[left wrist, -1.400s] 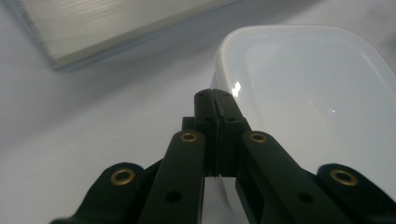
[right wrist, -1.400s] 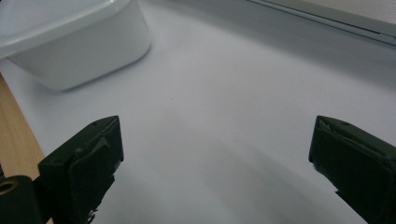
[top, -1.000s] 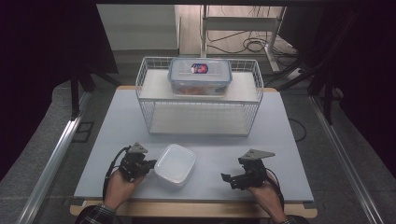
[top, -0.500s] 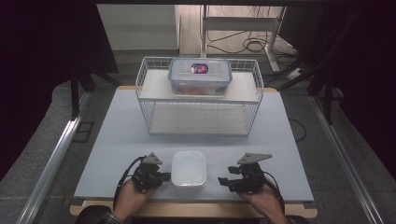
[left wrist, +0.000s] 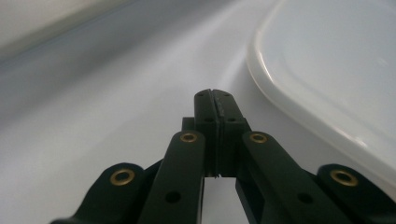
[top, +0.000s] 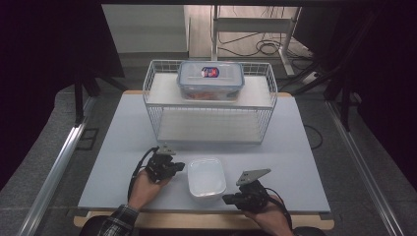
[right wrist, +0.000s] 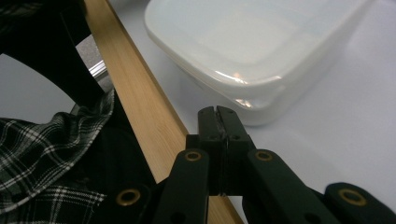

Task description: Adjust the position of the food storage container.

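A white lidded plastic container (top: 207,177) lies on the grey table near the front edge, between my two grippers. My left gripper (top: 181,167) is shut with nothing in it, its tips just left of the container's far left corner. In the left gripper view the shut jaws (left wrist: 215,95) point past the container's rim (left wrist: 327,79). My right gripper (top: 227,199) lies low at the container's near right corner. Its jaws have just been closing and now stand shut on nothing. In the right gripper view its tips (right wrist: 218,112) sit just short of the container's corner (right wrist: 243,46).
A white wire rack (top: 209,103) stands at the back of the table, and a clear box with a blue lid (top: 210,78) rests on its top shelf. The wooden front edge (right wrist: 135,107) and a plaid sleeve (right wrist: 46,154) lie beside the right gripper.
The white container has slid right and turned square to the table. My left gripper followed it to the right. My right gripper moved left and nearer the front edge.
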### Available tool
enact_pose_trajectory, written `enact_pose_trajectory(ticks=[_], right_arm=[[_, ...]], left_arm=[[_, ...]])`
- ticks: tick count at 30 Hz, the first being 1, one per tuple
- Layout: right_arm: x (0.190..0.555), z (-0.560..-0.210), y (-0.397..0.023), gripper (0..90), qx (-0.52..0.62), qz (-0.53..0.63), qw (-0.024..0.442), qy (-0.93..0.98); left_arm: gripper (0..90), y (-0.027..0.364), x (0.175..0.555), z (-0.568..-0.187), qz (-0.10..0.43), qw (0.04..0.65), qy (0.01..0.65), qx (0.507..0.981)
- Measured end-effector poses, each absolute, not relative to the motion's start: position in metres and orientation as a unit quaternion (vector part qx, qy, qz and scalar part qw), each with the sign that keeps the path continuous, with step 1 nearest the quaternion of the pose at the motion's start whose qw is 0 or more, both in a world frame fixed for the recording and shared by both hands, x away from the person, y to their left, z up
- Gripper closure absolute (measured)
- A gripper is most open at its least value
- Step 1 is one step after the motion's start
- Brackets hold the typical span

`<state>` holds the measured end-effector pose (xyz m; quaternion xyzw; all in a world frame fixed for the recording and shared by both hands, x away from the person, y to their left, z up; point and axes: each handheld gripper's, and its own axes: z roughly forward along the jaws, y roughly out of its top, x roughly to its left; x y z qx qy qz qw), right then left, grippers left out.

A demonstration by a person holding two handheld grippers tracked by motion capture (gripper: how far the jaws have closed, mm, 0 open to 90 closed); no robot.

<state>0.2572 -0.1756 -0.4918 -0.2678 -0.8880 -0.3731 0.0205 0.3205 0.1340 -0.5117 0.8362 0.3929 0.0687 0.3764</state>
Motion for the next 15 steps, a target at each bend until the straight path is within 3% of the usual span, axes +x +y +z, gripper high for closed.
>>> enact_pose_trajectory(ticks=[4, 7, 15], right_arm=[[0.26, -0.494, -0.169, 88.7, -0.273, -0.384, 0.032, -0.881], [0.262, -0.495, -0.169, 88.6, -0.281, -0.381, 0.024, -0.88], [0.273, -0.494, -0.184, 88.4, -0.322, -0.381, 0.003, -0.867]], left_arm=[[89.8, 0.128, 0.336, -0.516, 0.068, 0.387, 0.376, 0.839], [89.8, 0.126, 0.341, -0.519, 0.04, 0.4, 0.364, 0.84], [89.8, 0.129, 0.325, -0.515, 0.027, 0.398, 0.371, 0.839]])
